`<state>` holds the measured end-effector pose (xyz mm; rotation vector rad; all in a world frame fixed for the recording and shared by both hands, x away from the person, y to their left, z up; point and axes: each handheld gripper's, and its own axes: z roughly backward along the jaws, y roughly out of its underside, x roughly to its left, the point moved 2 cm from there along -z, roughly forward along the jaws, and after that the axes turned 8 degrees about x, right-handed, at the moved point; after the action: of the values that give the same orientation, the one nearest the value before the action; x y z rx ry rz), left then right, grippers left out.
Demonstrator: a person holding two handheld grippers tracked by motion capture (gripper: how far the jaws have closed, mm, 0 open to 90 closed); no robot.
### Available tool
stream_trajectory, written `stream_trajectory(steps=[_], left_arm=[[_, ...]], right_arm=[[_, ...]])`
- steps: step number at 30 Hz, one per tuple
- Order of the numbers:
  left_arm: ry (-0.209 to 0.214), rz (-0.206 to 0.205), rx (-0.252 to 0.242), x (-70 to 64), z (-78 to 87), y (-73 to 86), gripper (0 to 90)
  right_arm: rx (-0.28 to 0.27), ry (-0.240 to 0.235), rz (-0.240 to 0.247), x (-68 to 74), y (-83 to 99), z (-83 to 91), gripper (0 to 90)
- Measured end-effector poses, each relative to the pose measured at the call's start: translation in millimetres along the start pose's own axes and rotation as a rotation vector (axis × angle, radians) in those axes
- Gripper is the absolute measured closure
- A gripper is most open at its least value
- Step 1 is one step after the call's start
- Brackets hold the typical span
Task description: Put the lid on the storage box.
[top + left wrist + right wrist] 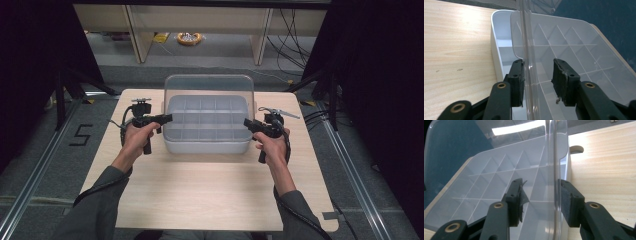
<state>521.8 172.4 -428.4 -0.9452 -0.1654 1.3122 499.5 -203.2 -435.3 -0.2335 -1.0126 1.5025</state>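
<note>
Left gripper (169,118), right gripper (246,122), astride clear lid (209,92)

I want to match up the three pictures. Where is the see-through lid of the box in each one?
High view: the clear lid stands up at the middle of the table, over the white divided box.
Left gripper view: its edge runs upright between the left gripper jaws.
Right gripper view: its edge runs upright between the right gripper jaws.
Shared landmark: the box's grid of compartments.
</note>
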Motion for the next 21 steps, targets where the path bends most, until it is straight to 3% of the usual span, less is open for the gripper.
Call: stream_trajectory(steps=[1,2,3,4,5,6,7,9,10,11,13,15,16,19,21], left_arm=[[0.000,0.001,-0.001,0.2,-1.0,0.0,61.0],[-0.002,0.001,0.001,0.6,-1.6,-0.1,61.1],[-0.006,0.004,0.003,0.9,-2.3,-0.3,61.1],[-0.006,0.010,0.001,1.1,-3.1,-0.6,61.1],[-0.008,0.012,0.006,1.6,-3.5,-0.9,61.2],[-0.011,0.014,0.007,1.8,-4.1,-1.2,61.1],[-0.014,0.002,0.014,2.9,-3.9,-1.6,61.0],[-0.011,0.017,0.011,2.7,-5.9,-2.7,61.0],[-0.012,0.016,0.012,3.2,-6.8,-2.9,60.9],[-0.017,0.013,0.026,4.3,-7.6,-2.7,60.7],[-0.021,0.019,0.031,5.1,-9.5,-2.2,60.2],[-0.020,0.021,0.039,6.8,-11.4,-1.3,60.2],[-0.020,0.024,0.042,7.1,-12.5,-0.7,60.0],[-0.028,0.025,0.047,8.3,-14.1,0.1,59.4],[-0.031,0.029,0.047,9.1,-15.1,0.1,59.2]], right_arm=[[0.000,0.001,-0.014,0.5,0.5,-1.0,57.7],[-0.006,0.003,0.028,-3.7,0.0,-2.9,57.7],[0.004,0.003,-0.006,-1.1,0.9,-3.2,57.7],[0.007,0.011,-0.011,-1.3,1.2,-4.3,57.6],[-0.001,0.017,0.028,-5.0,0.6,-6.3,57.6],[-0.002,0.017,0.030,-5.4,0.8,-7.2,57.6],[0.003,0.014,0.025,-5.3,1.0,-7.7,57.5],[0.004,0.016,0.018,-5.8,0.9,-9.2,57.4],[0.016,0.005,-0.029,-2.3,1.6,-9.0,57.4],[0.003,0.016,0.016,-6.5,1.0,-10.8,57.4],[0.010,0.018,0.017,-6.8,1.5,-12.0,57.2],[0.024,0.014,-0.028,-4.1,3.0,-13.2,57.0],[0.020,0.016,0.009,-7.9,3.0,-15.0,56.9],[0.032,0.018,-0.045,-5.1,5.1,-17.5,56.6],[0.032,0.016,-0.050,-5.5,6.0,-19.1,56.5]])
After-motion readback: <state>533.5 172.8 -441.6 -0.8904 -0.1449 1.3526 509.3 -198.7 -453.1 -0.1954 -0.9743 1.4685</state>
